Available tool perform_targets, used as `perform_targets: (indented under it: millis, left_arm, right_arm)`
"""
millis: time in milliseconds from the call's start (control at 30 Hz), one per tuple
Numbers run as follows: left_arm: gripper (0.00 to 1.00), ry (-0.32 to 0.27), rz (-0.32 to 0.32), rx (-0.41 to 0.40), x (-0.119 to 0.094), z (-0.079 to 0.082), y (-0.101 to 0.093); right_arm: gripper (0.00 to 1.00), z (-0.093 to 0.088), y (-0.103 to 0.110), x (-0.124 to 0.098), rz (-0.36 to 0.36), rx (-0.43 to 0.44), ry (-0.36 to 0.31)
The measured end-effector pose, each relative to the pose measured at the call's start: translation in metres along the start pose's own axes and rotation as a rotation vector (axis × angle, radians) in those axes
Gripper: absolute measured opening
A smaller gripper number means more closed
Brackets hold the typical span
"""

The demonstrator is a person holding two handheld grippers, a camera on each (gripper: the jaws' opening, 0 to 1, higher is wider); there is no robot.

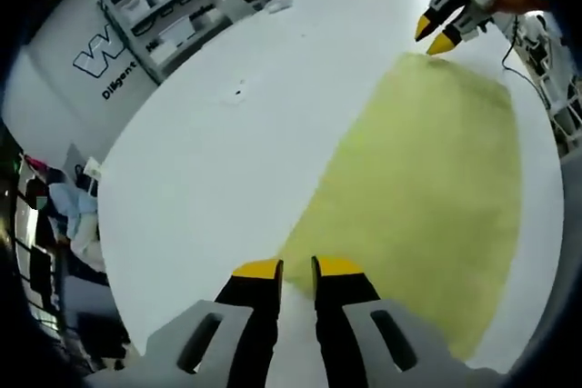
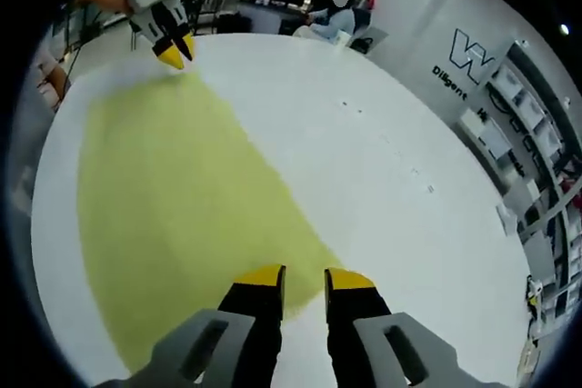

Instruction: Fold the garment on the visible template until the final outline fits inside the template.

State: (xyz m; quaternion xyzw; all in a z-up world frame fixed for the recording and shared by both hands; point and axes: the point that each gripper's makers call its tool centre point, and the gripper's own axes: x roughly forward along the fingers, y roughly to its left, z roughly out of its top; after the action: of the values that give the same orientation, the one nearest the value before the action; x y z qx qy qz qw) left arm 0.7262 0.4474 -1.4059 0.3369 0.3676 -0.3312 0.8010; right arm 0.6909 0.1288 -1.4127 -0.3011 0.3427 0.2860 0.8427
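Note:
A yellow-green garment [image 1: 427, 197] lies spread flat on the white table [image 1: 209, 170]. My left gripper [image 1: 297, 267] sits low at the garment's near corner, jaws a narrow gap apart with bare table showing between them. In the same view my right gripper [image 1: 439, 32] hovers at the opposite far corner, held by a hand. In the right gripper view the garment [image 2: 173, 197] stretches away from my right gripper [image 2: 306, 276], whose jaws stand slightly apart at the cloth's near corner. The left gripper [image 2: 175, 50] is at the far corner there.
Shelves with white bins [image 1: 182, 6] line the wall beyond the table. A wall with a logo [image 2: 468, 61] stands to the right, and a seated person [image 2: 335, 17] is at a desk behind the table. Small dark specks [image 1: 238, 91] lie on the bare tabletop.

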Motion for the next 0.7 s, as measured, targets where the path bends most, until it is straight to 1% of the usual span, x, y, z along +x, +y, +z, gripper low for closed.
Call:
perform_targets:
  millis: [33, 133, 233, 300, 367, 433, 567, 700]
  left_arm:
    - [0.15, -0.001, -0.001, -0.016, -0.001, -0.001, 0.001]
    - [0.16, 0.0, 0.004, -0.031, -0.005, -0.004, 0.002]
    - [0.19, -0.02, -0.008, -0.042, -0.009, -0.005, -0.006]
    - [0.25, -0.053, -0.023, -0.01, -0.011, -0.002, -0.013]
    - [0.32, -0.055, -0.03, -0.009, -0.014, -0.005, -0.018]
    - [0.36, -0.056, -0.041, -0.02, -0.017, -0.008, -0.023]
    - [0.37, -0.056, -0.055, -0.023, -0.022, -0.015, -0.028]
    - [0.38, -0.055, -0.06, -0.039, -0.026, -0.021, -0.027]
  right_arm:
    - [0.11, 0.0, 0.0, -0.001, 0.001, 0.006, -0.003]
    - [0.13, 0.002, 0.005, -0.006, 0.007, 0.03, -0.025]
    - [0.19, 0.002, 0.014, -0.009, 0.029, 0.074, -0.046]
    - [0.22, 0.001, 0.019, -0.011, 0.04, 0.079, -0.05]
    - [0.23, 0.0, 0.025, -0.014, 0.051, 0.083, -0.056]
    - [0.25, -0.001, 0.029, -0.018, 0.056, 0.092, -0.058]
    - [0.25, -0.005, 0.034, -0.024, 0.06, 0.128, -0.07]
    - [0.26, -0.008, 0.039, -0.03, 0.068, 0.135, -0.074]
